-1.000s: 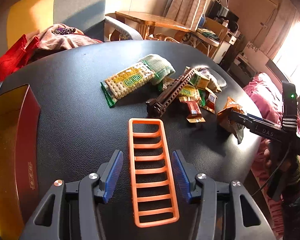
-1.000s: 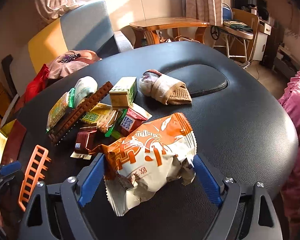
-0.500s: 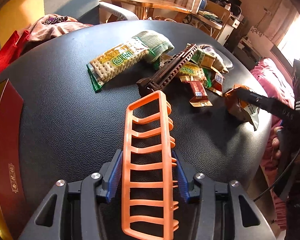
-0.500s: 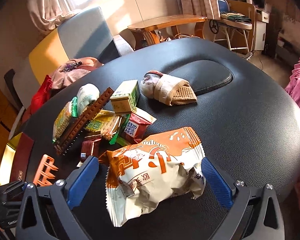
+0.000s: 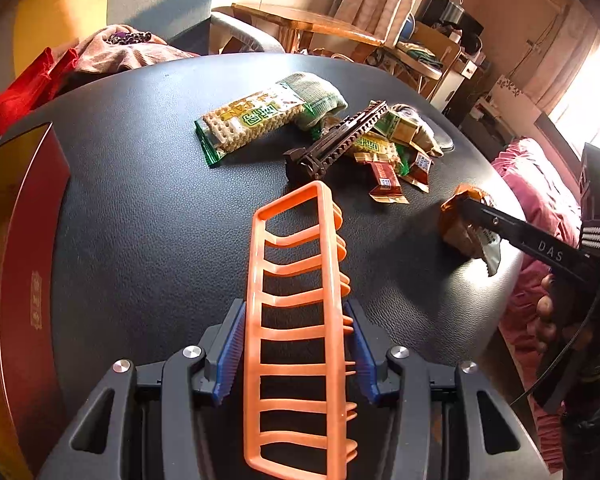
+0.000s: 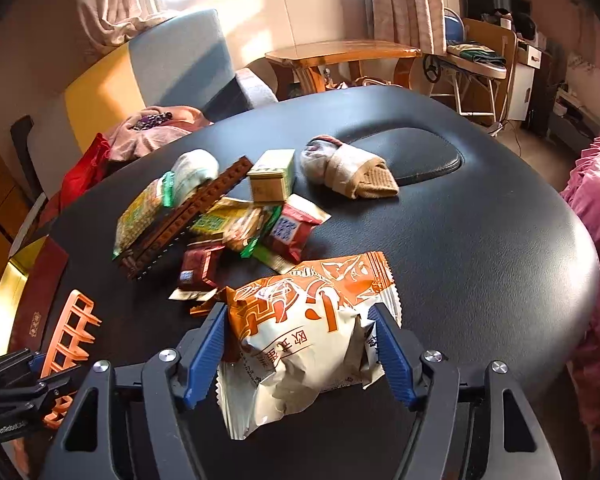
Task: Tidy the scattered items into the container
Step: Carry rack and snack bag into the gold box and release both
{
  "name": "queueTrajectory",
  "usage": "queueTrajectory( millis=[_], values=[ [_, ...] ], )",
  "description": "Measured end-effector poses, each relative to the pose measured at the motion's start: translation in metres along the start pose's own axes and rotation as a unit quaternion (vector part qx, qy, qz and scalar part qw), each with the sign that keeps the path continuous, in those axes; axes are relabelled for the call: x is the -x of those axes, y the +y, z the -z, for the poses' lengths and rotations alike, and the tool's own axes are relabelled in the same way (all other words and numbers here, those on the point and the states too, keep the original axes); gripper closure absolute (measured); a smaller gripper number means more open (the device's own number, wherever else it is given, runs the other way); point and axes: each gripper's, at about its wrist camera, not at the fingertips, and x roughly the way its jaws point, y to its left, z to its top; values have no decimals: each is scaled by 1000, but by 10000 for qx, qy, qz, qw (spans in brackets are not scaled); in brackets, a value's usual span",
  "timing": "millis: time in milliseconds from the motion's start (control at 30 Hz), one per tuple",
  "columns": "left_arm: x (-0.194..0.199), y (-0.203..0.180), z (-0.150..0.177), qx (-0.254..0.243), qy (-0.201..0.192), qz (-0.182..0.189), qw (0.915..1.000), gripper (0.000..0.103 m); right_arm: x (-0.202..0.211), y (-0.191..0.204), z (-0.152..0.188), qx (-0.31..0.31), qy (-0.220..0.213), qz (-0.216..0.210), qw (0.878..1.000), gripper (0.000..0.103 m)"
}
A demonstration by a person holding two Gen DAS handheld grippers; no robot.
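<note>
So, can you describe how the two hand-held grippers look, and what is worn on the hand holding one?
Each hand-held gripper, left and right, has black angular plastic arms, silver round screws and ribbed blue finger pads. From the left wrist view, the right one shows white "DAS" lettering, a green light, a striped band and a thin black cable. A dark sleeve covers the wrist.

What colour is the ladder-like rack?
Orange rack, clearest in the left wrist view, held by the left gripper.

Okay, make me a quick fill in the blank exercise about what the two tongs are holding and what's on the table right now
1. The left tongs grip an ____ plastic rack.
2. The right tongs are closed on a white and orange snack ____.
3. The brown toothed bar lies on the ____ table.

Missing words: orange; bag; black
</note>
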Motion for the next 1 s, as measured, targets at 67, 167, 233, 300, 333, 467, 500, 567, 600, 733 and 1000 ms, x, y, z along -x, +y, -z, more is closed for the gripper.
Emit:
queueTrajectory(
  millis=[67, 167, 233, 300, 333, 467, 500, 567, 600, 733, 1000],
  values=[
    [7, 2, 3, 67, -69, 46, 9999, 54, 5, 6, 4, 15, -13, -66, 10000, 34],
    [18, 5, 6, 150, -197, 92, 9997, 54, 13, 14, 9, 43, -39, -164, 9998, 34],
    [26, 6, 8, 200, -299, 95, 9993, 54, 19, 23, 9, 93, -91, -256, 9996, 34],
    [39, 10, 10, 244, -422, 78, 9988, 54, 26, 34, 7, 167, -154, -369, 9991, 34],
    [44, 11, 11, 261, -484, 40, 9985, 54, 29, 40, 5, 218, -186, -440, 9986, 34],
    [63, 22, 13, 369, -689, -301, 9965, 54, 38, 75, -2, 542, -284, -755, 9953, 34],
    [69, 25, 14, 403, -738, -394, 9957, 54, 39, 86, -4, 645, -304, -839, 9939, 34],
    [79, 37, 16, 549, -829, -568, 9934, 54, 40, 108, -8, 786, -324, -1050, 9908, 34],
    [85, 44, 18, 639, -870, -646, 9921, 54, 40, 119, -11, 855, -333, -1156, 9890, 34],
    [104, 76, 28, 992, -1021, -1042, 9843, 54, 40, 172, -23, 1190, -357, -1614, 9790, 34],
    [141, 165, 56, 1808, -1192, -1871, 9582, 54, 16, 295, -28, 1951, -49, -2418, 9505, 34]
  ],
)
